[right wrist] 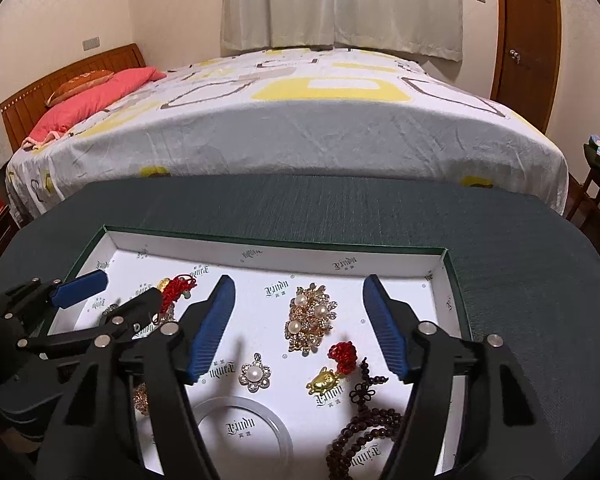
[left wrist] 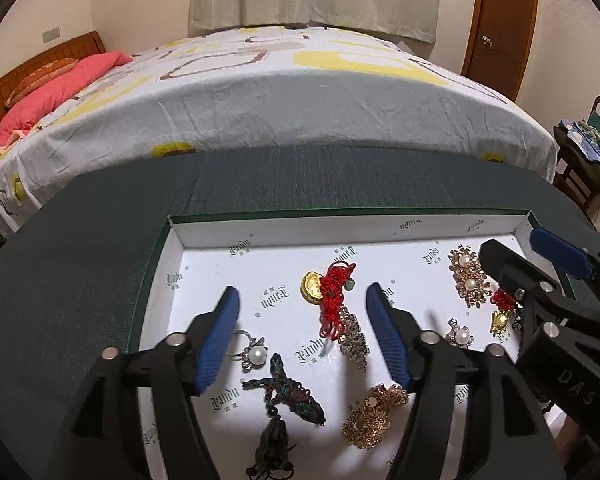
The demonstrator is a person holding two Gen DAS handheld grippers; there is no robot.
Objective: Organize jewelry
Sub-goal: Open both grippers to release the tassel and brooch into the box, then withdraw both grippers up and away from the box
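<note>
Left gripper (left wrist: 302,308): blue fingers spread wide, gripping nothing, over the middle of the tray.
Right gripper (right wrist: 298,300): fingers also spread, empty, over the tray's right half.
Tray (left wrist: 260,236): white-lined, on a dark green cloth (left wrist: 100,216).
Jewelry: red knot charm (left wrist: 334,300) between the left fingers; pearl brooch (right wrist: 310,318) between the right fingers; pearl ring (left wrist: 254,354), bead string (right wrist: 364,428) nearby.

Your white tray (left wrist: 204,240) with dark printed logos, green outside, your blue finger pads (right wrist: 214,320), red knot with gold charm (left wrist: 320,286) at 12 o'clock, pink pillow (left wrist: 56,92), yellow-patterned bedsheet (right wrist: 300,120).
</note>
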